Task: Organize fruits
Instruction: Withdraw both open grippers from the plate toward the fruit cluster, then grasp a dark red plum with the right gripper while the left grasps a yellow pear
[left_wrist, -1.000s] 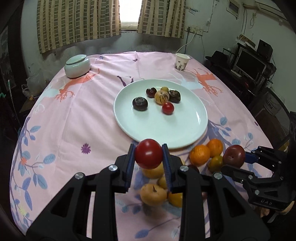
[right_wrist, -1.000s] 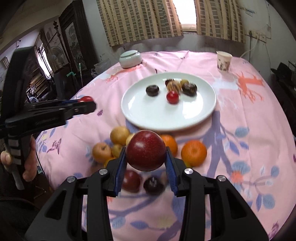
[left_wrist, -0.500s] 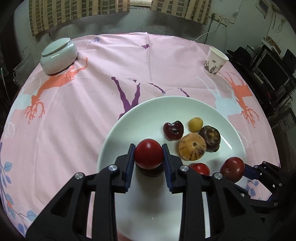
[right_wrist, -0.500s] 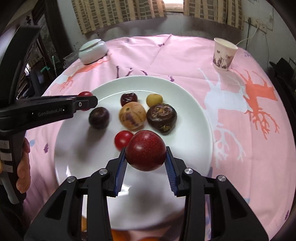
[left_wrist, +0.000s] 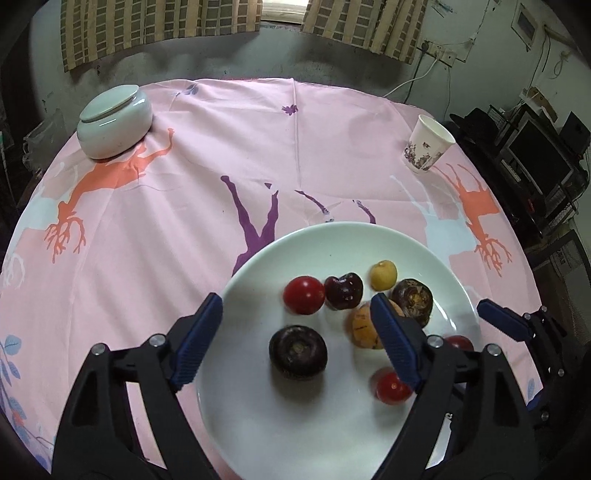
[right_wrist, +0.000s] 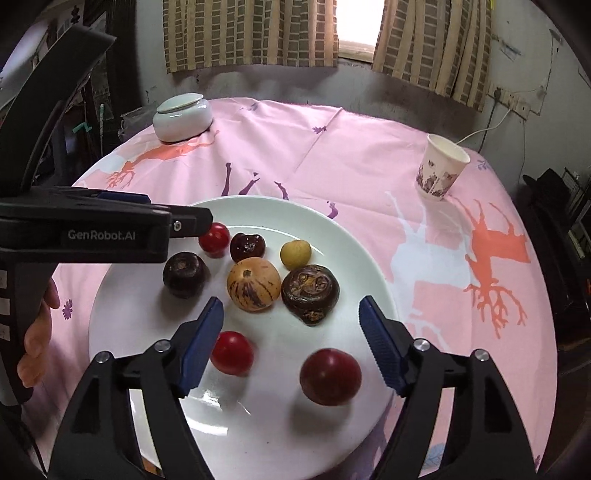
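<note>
A white plate (left_wrist: 258, 424) (right_wrist: 362, 266) holds several fruits. My left gripper (left_wrist: 297, 339) is open and empty over the plate, with the red tomato (left_wrist: 303, 294) (right_wrist: 214, 239) lying free beyond its jaws and a dark round fruit (left_wrist: 297, 351) between them. My right gripper (right_wrist: 291, 338) is open and empty; the dark red plum (right_wrist: 330, 376) lies on the plate between its jaws. A small red tomato (right_wrist: 232, 352), a striped orange fruit (right_wrist: 253, 284), a brown wrinkled fruit (right_wrist: 309, 290), a dark cherry (right_wrist: 247, 246) and a small yellow fruit (right_wrist: 295, 254) also lie there.
The pink patterned tablecloth (left_wrist: 184, 206) covers a round table. A lidded white ceramic jar (left_wrist: 114, 122) (right_wrist: 183, 116) stands far left. A paper cup (left_wrist: 426, 147) (right_wrist: 441, 166) stands far right. The left gripper's body (right_wrist: 103, 236) reaches over the plate's left side.
Both grippers have opened. The red tomato has left the left gripper and the plum has left the right gripper; both now lie on the plate.
</note>
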